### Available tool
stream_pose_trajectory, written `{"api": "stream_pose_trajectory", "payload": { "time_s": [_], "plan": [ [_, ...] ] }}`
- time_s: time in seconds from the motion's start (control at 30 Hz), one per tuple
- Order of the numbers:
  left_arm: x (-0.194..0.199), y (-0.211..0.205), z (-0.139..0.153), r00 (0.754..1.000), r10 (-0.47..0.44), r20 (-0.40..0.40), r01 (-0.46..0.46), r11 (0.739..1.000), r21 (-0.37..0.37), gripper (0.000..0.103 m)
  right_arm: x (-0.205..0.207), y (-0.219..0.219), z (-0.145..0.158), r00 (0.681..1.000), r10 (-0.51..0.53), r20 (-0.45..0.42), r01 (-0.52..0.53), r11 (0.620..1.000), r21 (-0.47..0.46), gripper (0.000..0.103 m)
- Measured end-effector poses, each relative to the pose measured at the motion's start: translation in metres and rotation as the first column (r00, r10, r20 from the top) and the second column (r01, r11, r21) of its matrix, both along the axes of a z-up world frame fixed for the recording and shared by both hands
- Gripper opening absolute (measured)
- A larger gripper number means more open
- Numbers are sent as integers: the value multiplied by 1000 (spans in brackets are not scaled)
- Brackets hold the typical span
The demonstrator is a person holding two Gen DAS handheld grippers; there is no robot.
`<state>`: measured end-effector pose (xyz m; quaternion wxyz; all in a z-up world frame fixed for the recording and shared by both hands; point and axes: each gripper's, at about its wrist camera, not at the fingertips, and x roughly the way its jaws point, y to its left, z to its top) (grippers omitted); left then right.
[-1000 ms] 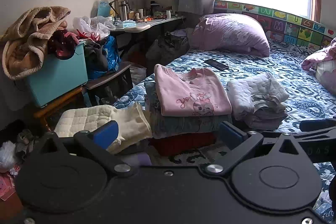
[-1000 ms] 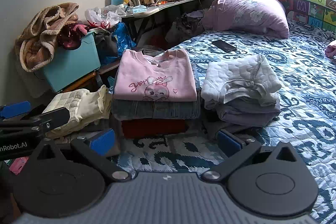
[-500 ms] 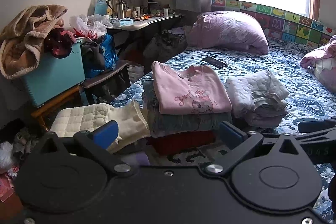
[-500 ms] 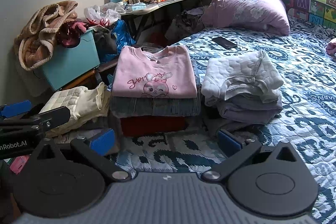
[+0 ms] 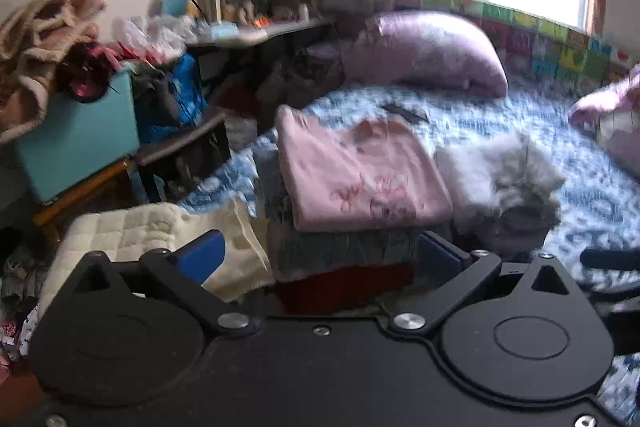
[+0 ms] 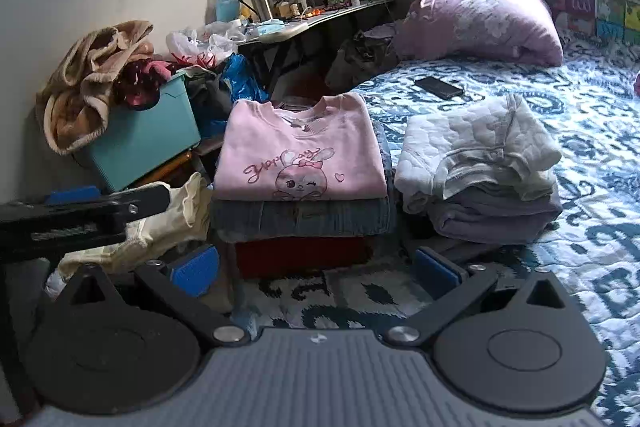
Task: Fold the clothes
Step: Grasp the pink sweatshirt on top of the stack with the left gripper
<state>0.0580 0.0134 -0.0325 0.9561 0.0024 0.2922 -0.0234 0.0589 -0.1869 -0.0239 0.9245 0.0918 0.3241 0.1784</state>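
Folded clothes on blue patterned quilted bed [image 6: 592,131]
Pink rabbit-print sweatshirt [image 6: 298,151] tops stack; left claw [image 5: 320,259] and right claw [image 6: 316,267] spread apart, empty.

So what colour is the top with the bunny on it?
The bunny sweatshirt is pale pink with a darker pink print. The right wrist view shows it best.
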Motion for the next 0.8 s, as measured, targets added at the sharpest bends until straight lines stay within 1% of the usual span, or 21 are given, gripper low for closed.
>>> {"api": "stream_pose_trajectory", "payload": {
  "time_s": [0.13,0.23,0.3,0.33,0.37,0.43,0.47,0.57,0.63,0.73,0.77,0.8],
  "plan": [
    [23,8,-16,999,-2,-34,0,996,-85,103,10,-5,-10,1000,7,-3,-7,1000,29,103],
    [39,10,-25,1000,9,-29,-12,995,-101,102,17,-13,-17,1000,5,-28,-3,997,75,103],
    [51,11,-30,1000,11,-26,-14,994,-109,100,21,-20,-22,999,-13,-47,18,994,108,103],
    [56,11,-32,1000,10,-24,-12,994,-113,93,24,-24,-25,998,-19,-64,27,992,127,103],
    [61,12,-34,1000,10,-24,-13,993,-116,89,28,-28,-29,997,-17,-82,29,989,147,103],
    [70,13,-39,1000,7,-21,-10,992,-124,73,32,-34,-36,995,-7,-102,25,984,178,103],
    [74,13,-42,1000,7,-18,-9,992,-128,70,34,-36,-39,994,-2,-109,22,983,185,103],
    [86,14,-48,1000,7,1,-7,992,-124,64,37,-36,-49,994,4,-111,13,988,153,103],
    [94,13,-53,1000,10,5,-9,994,-104,59,38,-38,-55,993,7,-120,11,988,152,103],
    [100,11,-58,1000,17,10,-16,998,-66,58,38,-42,-66,990,7,-138,16,987,163,103],
    [100,11,-58,1000,19,19,-18,998,-52,55,38,-43,-68,990,8,-142,16,986,163,103],
    [99,10,-57,999,29,29,-28,999,-33,39,37,-45,-71,989,8,-147,16,986,164,103]
  ]
}}
